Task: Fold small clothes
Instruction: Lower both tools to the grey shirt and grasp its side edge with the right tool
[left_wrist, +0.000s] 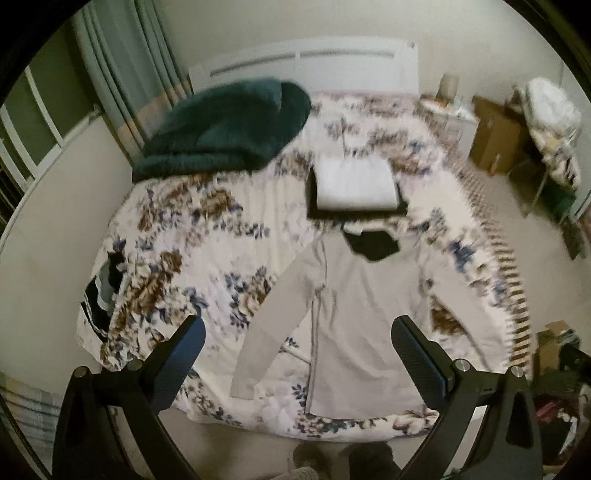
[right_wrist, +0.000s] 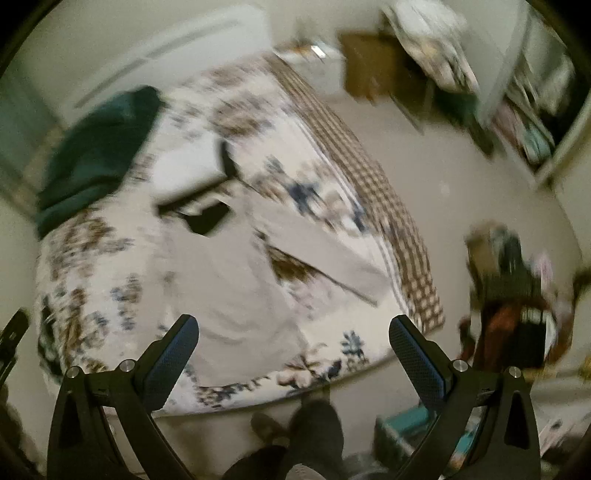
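Two grippers, left (left_wrist: 298, 332) and right (right_wrist: 293, 330), spread above flat grey long-sleeved top (left_wrist: 354, 314).

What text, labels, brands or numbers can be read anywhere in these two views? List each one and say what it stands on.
None can be read in either view.
Grey long-sleeved top spread on the floral bedspread: no print or visible tag.
Folded white garment on the dark one beneath it: plain.
Cardboard box beside the bed: any marking too blurred to read.
Clutter on the floor: smeared by motion, unreadable.
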